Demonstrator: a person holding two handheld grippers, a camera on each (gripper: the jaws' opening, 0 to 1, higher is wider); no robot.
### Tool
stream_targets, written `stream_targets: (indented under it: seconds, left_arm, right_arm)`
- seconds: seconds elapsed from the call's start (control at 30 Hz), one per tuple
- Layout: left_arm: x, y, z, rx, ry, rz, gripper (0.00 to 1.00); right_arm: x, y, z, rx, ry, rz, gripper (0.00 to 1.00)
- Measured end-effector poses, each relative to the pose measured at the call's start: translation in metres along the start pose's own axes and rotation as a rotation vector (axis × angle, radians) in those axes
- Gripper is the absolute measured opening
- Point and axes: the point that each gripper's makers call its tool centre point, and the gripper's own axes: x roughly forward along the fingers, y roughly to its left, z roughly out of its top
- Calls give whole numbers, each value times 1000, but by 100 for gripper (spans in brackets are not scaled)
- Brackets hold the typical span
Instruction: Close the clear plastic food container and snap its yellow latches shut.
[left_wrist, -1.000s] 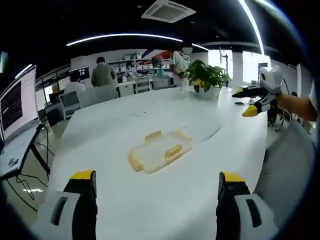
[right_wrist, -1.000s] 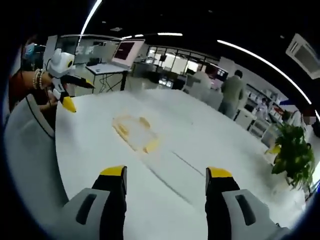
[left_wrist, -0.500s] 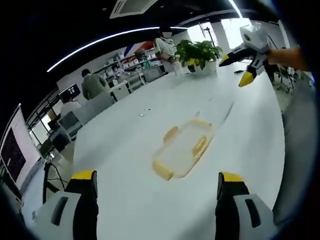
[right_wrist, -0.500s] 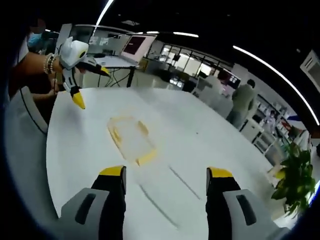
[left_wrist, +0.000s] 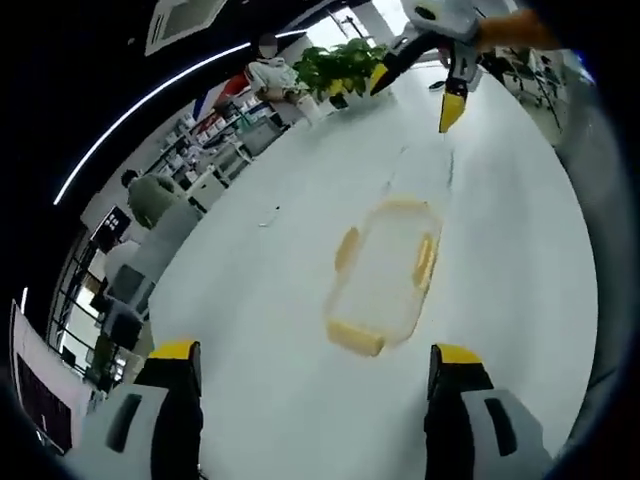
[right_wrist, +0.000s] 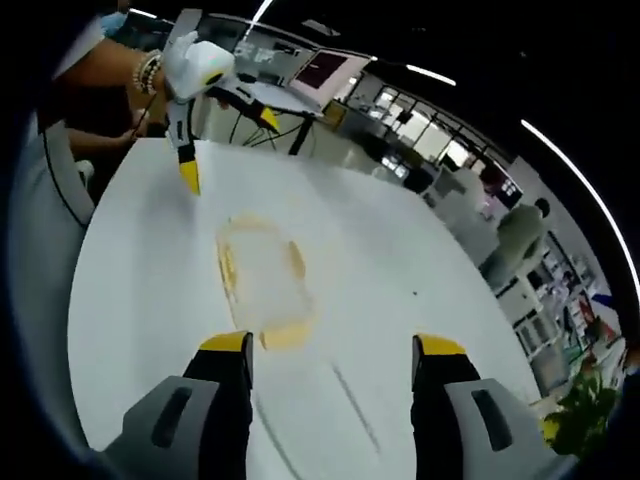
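Both pairs of jaws stand spread and grip nothing. At 12 o'clock off the left gripper (left_wrist: 315, 372), the clear food container (left_wrist: 384, 277) lies flat on the white bench (left_wrist: 270, 300), yellow latches (left_wrist: 356, 338) showing. The right gripper (right_wrist: 331, 352) has it at 11 o'clock.

Clear container (left_wrist: 385, 275) is blurred in both views; cannot tell whether its lid is seated or its yellow latches (left_wrist: 425, 262) snapped. Potted plant (right_wrist: 580, 420) is cut by the right gripper view's edge. Small dark objects on table (left_wrist: 270, 320) too small to identify
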Motion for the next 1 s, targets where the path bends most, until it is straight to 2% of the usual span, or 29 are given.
stream_targets:
  seconds: [0.2, 0.3, 0.43, 0.57, 0.73, 1.0]
  left_arm:
    - [18, 3, -2, 34, 13, -36, 89]
    - [27, 4, -3, 56, 21, -40, 89]
    - [39, -4, -8, 139, 44, -81, 88]
    - [49, -6, -12, 202, 59, -95, 88]
    - [59, -7, -13, 212, 63, -108, 87]
    - [70, -8, -18, 223, 76, -135, 87]
  right_arm:
    - [20, 3, 2, -50, 20, 46, 61]
    - [33, 6, 1, -103, 42, 65, 60]
    - [47, 13, -5, -164, 82, 119, 60]
    - [59, 22, -14, -219, 117, 162, 60]
    - [71, 30, -24, -248, 153, 205, 60]
    - [84, 32, -29, -271, 182, 243, 60]
